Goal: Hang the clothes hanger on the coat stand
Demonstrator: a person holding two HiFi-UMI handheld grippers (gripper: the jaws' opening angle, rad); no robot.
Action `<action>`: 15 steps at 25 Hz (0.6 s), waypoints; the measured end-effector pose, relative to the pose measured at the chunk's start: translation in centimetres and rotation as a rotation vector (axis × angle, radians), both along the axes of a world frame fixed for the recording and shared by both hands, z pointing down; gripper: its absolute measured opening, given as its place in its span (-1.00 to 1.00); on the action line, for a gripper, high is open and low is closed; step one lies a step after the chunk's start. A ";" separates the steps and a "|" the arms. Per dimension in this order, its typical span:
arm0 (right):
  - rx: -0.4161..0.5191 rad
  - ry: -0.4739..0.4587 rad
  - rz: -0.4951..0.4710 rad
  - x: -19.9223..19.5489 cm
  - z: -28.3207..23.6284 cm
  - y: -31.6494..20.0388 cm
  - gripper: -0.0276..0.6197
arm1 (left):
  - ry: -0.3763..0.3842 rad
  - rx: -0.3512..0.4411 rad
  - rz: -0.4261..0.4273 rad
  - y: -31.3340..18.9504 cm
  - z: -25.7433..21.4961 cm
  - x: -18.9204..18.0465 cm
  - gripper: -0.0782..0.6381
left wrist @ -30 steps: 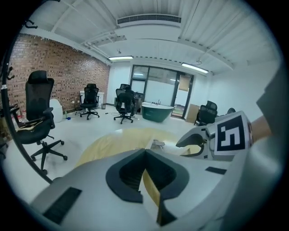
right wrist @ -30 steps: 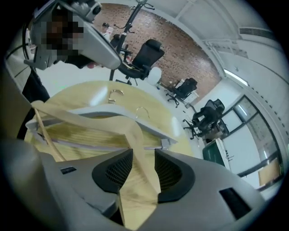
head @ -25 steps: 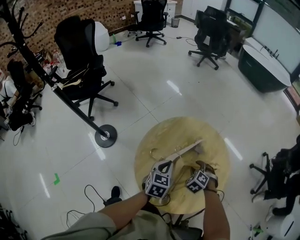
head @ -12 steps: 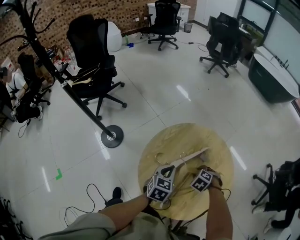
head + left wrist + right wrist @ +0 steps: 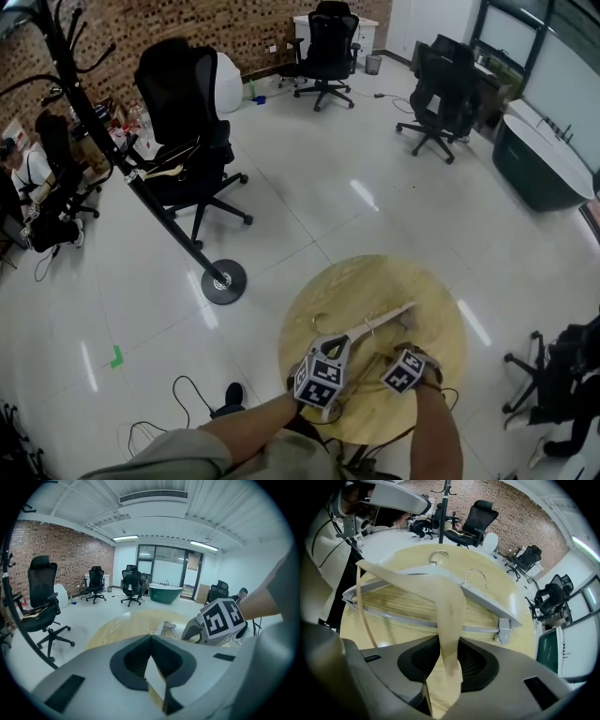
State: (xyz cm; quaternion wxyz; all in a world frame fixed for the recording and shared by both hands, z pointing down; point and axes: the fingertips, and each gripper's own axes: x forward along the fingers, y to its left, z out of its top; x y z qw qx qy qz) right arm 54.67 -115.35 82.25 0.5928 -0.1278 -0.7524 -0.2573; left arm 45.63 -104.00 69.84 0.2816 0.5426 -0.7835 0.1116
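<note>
office chair (image 5: 183, 103) just beside coat stand (image 5: 178, 230) pole

Person at the table: pale khaki sleeve (image 5: 178, 450) on the left arm, ending short of the wrist. The right forearm is bare, with a dark band (image 5: 428, 362) at the wrist. Left gripper (image 5: 151, 639) and right gripper (image 5: 443, 644) have smooth grey shells, ribbed black pads in a rounded black recess, and small black rectangles on top. Each carries a cube (image 5: 317, 380) with black-and-white square markers.
</note>
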 end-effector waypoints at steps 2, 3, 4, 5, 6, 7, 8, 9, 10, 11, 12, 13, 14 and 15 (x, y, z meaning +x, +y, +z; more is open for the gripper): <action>0.009 -0.037 0.014 0.0 -0.7 0.7 -0.55 | -0.008 0.011 -0.002 0.6 -0.4 0.0 -0.73; 0.016 -0.055 0.022 0.0 -1.2 1.1 -0.55 | -0.013 0.018 -0.004 1.0 -0.8 -0.1 -0.73; 0.024 -0.072 0.032 0.0 -1.8 1.5 -0.56 | -0.019 0.025 -0.006 1.3 -1.2 -0.2 -0.73; 0.032 -0.086 0.043 0.2 -2.5 1.8 -0.56 | -0.026 0.034 -0.006 1.7 -1.8 -0.2 -0.73; 0.042 -0.100 0.057 0.4 -3.3 2.1 -0.56 | -0.034 0.044 -0.003 2.0 -2.4 -0.2 -0.73; 0.054 -0.115 0.075 0.7 -4.2 2.4 -0.56 | -0.042 0.058 0.002 2.3 -3.2 -0.2 -0.73; 0.068 -0.133 0.094 1.0 -5.3 2.6 -0.56 | -0.049 0.073 0.006 2.6 -4.1 -0.2 -0.73; 0.083 -0.153 0.113 1.2 -6.4 3.0 -0.56 | -0.055 0.089 0.008 3.0 -5.0 -0.3 -0.73; 0.099 -0.175 0.134 1.4 -7.6 3.4 -0.56 | -0.059 0.107 0.008 3.6 -5.9 -0.5 -0.73; 0.114 -0.196 0.157 1.6 -8.6 4.0 -0.56 | -0.065 0.123 0.008 4.4 -6.8 -0.8 -0.73; 0.125 -0.216 0.181 1.7 -9.6 4.7 -0.56 | -0.072 0.138 0.009 5.2 -7.6 -1.1 -0.73; 0.135 -0.236 0.209 1.8 -10.6 5.7 -0.57 | -0.080 0.152 0.014 6.3 -8.5 -1.5 -0.73; 0.149 -0.257 0.238 1.9 -11.5 6.7 -0.57 | -0.088 0.168 0.022 7.5 -9.5 -1.9 -0.73; 0.167 -0.279 0.269 1.9 -12.6 7.8 -0.57 | -0.096 0.186 0.032 8.8 -10.5 -2.3 -0.73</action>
